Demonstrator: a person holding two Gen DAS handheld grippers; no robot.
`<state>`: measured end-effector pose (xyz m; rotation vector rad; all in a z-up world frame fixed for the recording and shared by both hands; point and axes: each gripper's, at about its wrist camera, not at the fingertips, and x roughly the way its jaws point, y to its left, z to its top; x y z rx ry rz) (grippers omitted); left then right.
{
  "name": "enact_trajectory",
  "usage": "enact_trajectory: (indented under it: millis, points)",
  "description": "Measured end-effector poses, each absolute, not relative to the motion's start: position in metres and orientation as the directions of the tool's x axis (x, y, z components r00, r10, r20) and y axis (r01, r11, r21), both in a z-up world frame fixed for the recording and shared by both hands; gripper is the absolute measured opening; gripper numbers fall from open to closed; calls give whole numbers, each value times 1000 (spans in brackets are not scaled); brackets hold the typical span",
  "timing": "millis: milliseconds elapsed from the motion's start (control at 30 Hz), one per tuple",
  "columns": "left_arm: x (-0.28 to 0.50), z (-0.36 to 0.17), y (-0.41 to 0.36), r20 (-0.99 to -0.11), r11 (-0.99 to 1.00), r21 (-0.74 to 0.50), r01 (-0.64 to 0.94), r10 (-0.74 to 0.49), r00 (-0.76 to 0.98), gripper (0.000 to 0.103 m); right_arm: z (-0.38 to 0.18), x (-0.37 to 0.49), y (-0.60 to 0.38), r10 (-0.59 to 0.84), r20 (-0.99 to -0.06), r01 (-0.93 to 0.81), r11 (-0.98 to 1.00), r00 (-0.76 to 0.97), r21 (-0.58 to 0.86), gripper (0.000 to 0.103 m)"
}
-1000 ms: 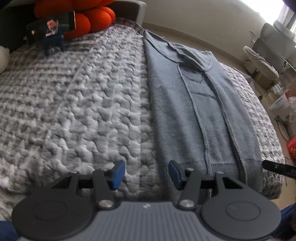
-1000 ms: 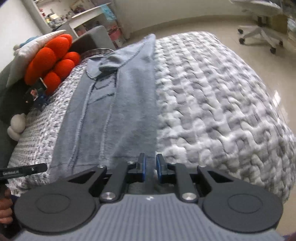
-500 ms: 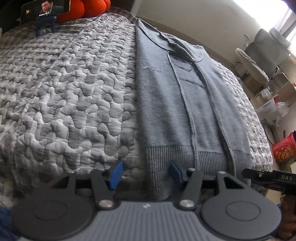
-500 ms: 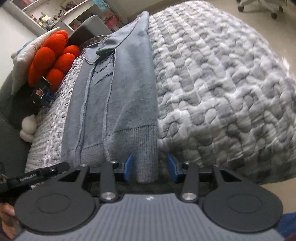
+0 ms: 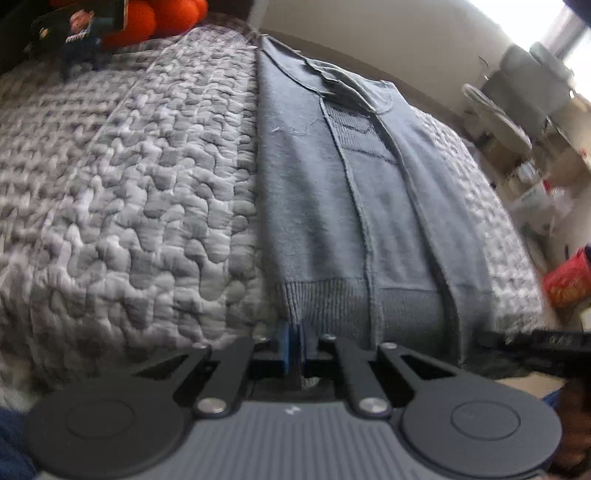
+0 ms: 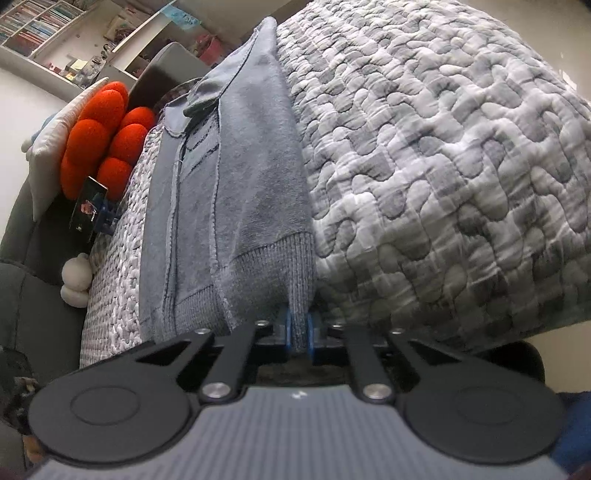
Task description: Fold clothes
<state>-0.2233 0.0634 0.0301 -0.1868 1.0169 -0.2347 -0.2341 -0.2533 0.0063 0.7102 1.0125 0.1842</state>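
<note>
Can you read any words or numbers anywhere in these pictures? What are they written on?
None can be read.
Phone screen leaning on the orange cushion: a small caption, too blurred to read.
Black bar by the gray sweater: pale lettering, too blurred to read.
Shelf items behind the bed: too small to read.

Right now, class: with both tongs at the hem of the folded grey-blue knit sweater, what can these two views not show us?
- Left wrist view: motion blur hides how much ribbed hem the left tongs hold.
- Right wrist view: the right tongs cover the hem corner they pinch.
- Both views: the picture on the small dark card is too small.
</note>
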Motion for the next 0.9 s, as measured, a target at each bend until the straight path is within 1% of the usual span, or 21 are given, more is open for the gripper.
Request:
enact_trajectory:
  millis: [200, 300, 367, 400, 467, 533, 633, 667, 700, 733, 800, 867, 900]
  points:
    - [-223, 33, 61, -828, 962, -256, 91, -267, 492, 5, 11, -244, -256, 447, -692, 183, 750, 568, 635, 9]
    - [-221, 32, 65, -822, 954, -295, 61, -285, 492, 5, 12, -244, -258, 436, -689, 185, 752, 579, 632, 10]
    - [-221, 30, 72, -817, 942, -333, 35, -307, 488, 6, 12, -243, -257, 445, -682, 175, 750, 580, 638, 13]
    - [-221, 29, 73, -816, 939, -341, 33, -314, 486, 6, 11, -242, -256, 448, -680, 171, 749, 581, 640, 17]
    - [-221, 27, 76, -813, 933, -358, 29, -327, 482, 7, 12, -242, -255, 442, -678, 168, 753, 587, 636, 17]
    - [-221, 25, 76, -811, 929, -367, 42, -342, 476, 19, 11, -240, -255, 441, -681, 173, 752, 585, 636, 17]
    - [-222, 23, 76, -798, 919, -389, 62, -370, 475, 32, 8, -238, -255, 439, -688, 182, 752, 578, 633, 19]
    - [-222, 23, 76, -794, 915, -397, 69, -379, 476, 34, 7, -237, -255, 438, -690, 184, 753, 576, 632, 19]
    - [-223, 22, 75, -789, 911, -404, 75, -389, 476, 39, 7, -236, -254, 437, -693, 185, 755, 573, 629, 19]
    - [-223, 22, 75, -784, 907, -412, 81, -399, 477, 47, 6, -236, -254, 435, -696, 185, 758, 571, 625, 19]
    - [-223, 21, 75, -772, 897, -431, 96, -421, 476, 56, 4, -235, -254, 433, -703, 189, 761, 565, 620, 21]
    - [-224, 21, 73, -770, 898, -426, 110, -423, 477, 53, 4, -235, -254, 434, -703, 186, 762, 564, 621, 21]
    - [-224, 22, 72, -773, 903, -413, 120, -417, 478, 42, 5, -236, -254, 436, -701, 183, 762, 564, 621, 21]
